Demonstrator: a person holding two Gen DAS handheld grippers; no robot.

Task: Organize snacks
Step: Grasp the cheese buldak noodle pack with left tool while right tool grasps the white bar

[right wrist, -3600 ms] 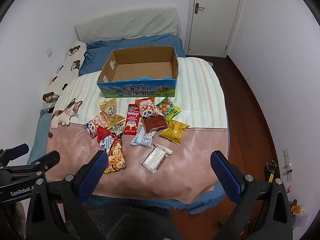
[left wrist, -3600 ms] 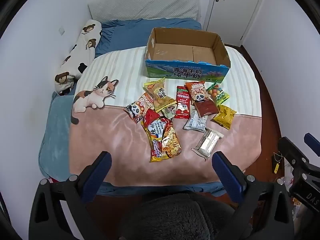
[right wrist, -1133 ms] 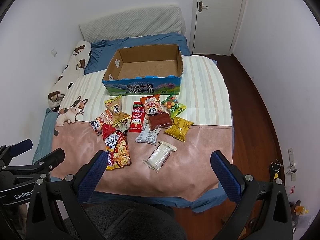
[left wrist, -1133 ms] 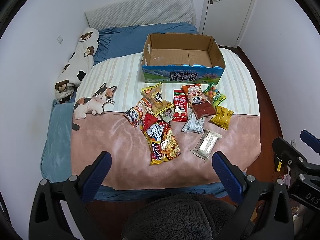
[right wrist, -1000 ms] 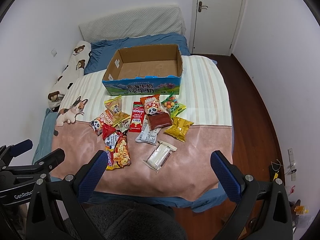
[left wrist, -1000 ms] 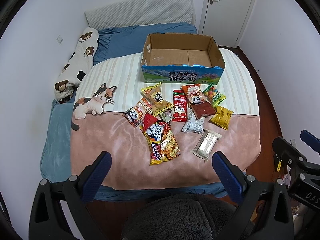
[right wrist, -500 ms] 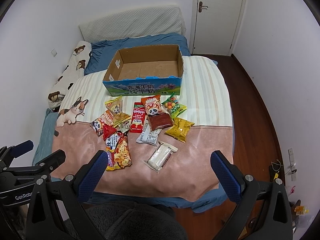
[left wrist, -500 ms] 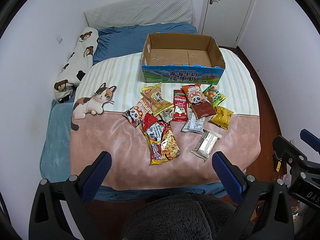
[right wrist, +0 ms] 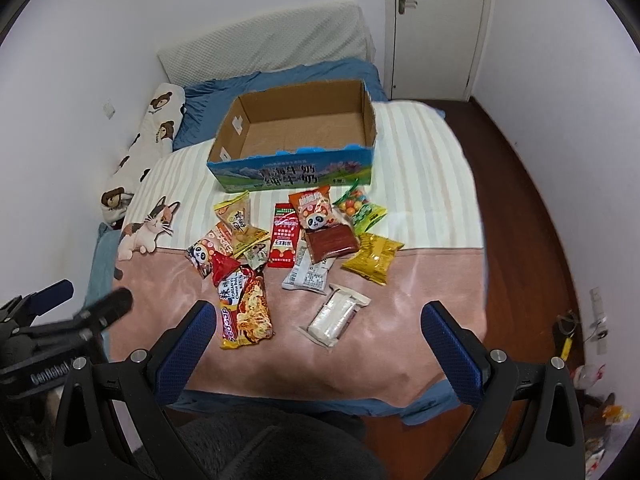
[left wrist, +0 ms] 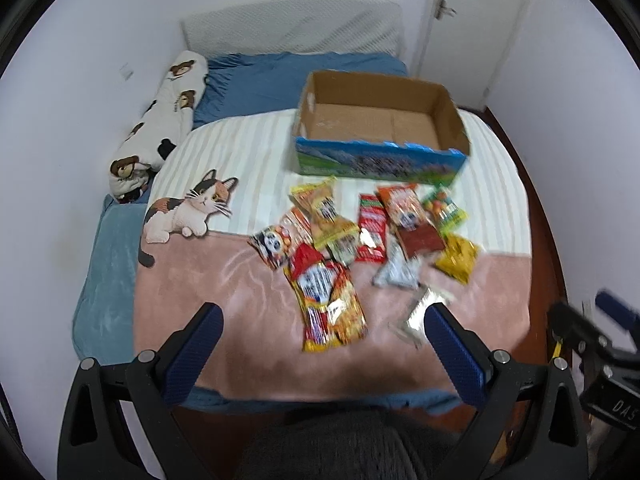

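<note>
Several snack packets lie scattered on the bed in front of an empty cardboard box (right wrist: 304,132) with a blue printed side (left wrist: 376,162). Among them are a long red and yellow noodle packet (right wrist: 244,308), a clear white packet (right wrist: 334,316), a yellow packet (right wrist: 372,258) and a panda packet (right wrist: 316,212). My left gripper (left wrist: 324,340) is open above the bed's near edge, over the noodle packet (left wrist: 328,300). My right gripper (right wrist: 320,336) is open too, near the clear white packet. Neither holds anything.
The bed carries a pink and striped blanket with a cat print (right wrist: 146,228). A bear-print pillow (right wrist: 148,144) lies along the left wall. A white door (right wrist: 436,28) and wooden floor (right wrist: 532,208) are on the right. Each gripper shows at the edge of the other's view.
Both grippers have moved forward toward the bed, so the snacks and box look larger. The left view is blurred by motion. Nothing was picked up.
</note>
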